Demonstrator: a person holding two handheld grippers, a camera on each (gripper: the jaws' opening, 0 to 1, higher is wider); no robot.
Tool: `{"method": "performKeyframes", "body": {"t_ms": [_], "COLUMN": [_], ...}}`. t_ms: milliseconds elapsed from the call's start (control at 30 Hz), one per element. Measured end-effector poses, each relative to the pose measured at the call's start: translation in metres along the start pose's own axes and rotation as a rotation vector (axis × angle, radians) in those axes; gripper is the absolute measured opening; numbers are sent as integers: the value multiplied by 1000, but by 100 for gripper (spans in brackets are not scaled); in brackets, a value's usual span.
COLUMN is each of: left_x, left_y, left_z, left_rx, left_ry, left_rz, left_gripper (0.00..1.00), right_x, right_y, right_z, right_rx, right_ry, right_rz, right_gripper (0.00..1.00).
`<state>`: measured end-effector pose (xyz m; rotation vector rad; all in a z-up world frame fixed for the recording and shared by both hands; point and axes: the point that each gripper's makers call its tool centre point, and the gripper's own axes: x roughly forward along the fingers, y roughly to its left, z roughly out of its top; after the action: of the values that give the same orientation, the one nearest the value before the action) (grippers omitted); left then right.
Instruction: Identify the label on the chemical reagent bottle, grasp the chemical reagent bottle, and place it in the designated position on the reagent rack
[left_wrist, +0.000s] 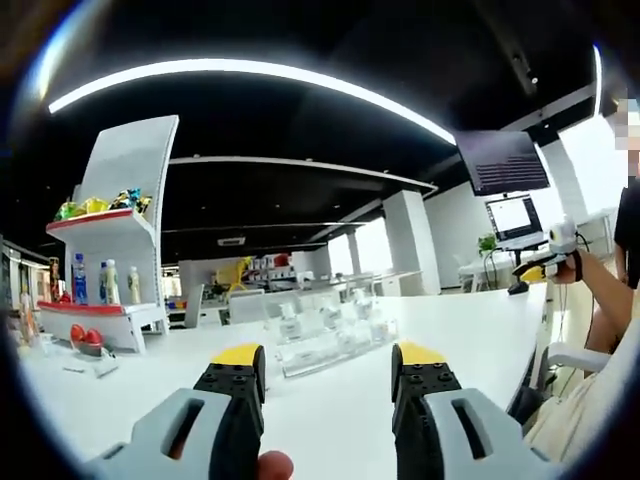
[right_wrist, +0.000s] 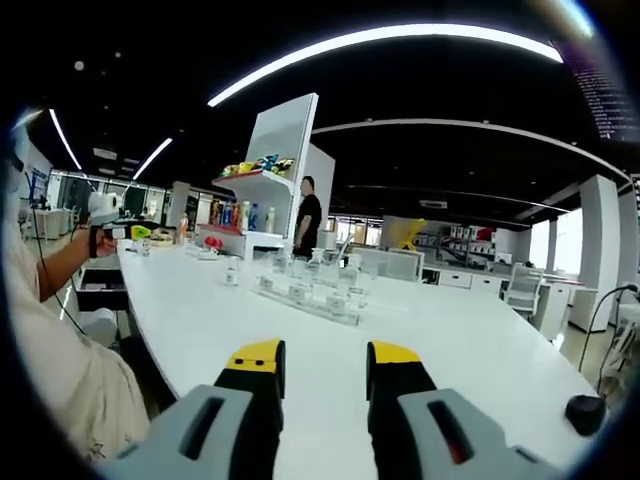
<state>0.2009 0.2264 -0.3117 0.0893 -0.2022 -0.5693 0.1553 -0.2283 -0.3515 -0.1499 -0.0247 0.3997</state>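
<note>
A clear acrylic reagent rack (left_wrist: 330, 340) stands mid-table with several small clear reagent bottles (left_wrist: 290, 322) in it; their labels are too small to read. In the right gripper view the same rack (right_wrist: 305, 292) lies ahead, and one small bottle (right_wrist: 232, 272) stands alone to its left. My left gripper (left_wrist: 325, 362) is open and holds nothing, well short of the rack. My right gripper (right_wrist: 323, 358) is also open and holds nothing, over bare table. Each gripper appears in the other's view, held up in a hand: the right one (left_wrist: 548, 266) and the left one (right_wrist: 108, 212).
The long white table (left_wrist: 470, 330) curves away. A white display shelf (left_wrist: 120, 230) with snacks and drink bottles stands at its far end, red items at its foot. A person in black (right_wrist: 308, 215) stands by the shelf (right_wrist: 270, 180). A small black object (right_wrist: 583, 412) lies at the table's right.
</note>
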Motion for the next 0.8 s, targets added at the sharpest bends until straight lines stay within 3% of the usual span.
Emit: {"method": "performKeyframes", "body": {"t_ms": [333, 500, 800], "left_x": [-7, -11, -8], "left_y": [12, 13, 34], "left_z": [-11, -4, -15], "left_rx": [-33, -25, 31], "left_ry": [14, 14, 47], "left_rz": [28, 28, 128], "left_gripper": [52, 52, 52], "right_x": [2, 5, 14], "right_y": [-1, -2, 1], "right_z": [-3, -1, -8], "right_rx": [-4, -9, -13], "right_ry": [4, -3, 15], "right_rz": [7, 17, 32], "right_gripper": [32, 32, 32]}}
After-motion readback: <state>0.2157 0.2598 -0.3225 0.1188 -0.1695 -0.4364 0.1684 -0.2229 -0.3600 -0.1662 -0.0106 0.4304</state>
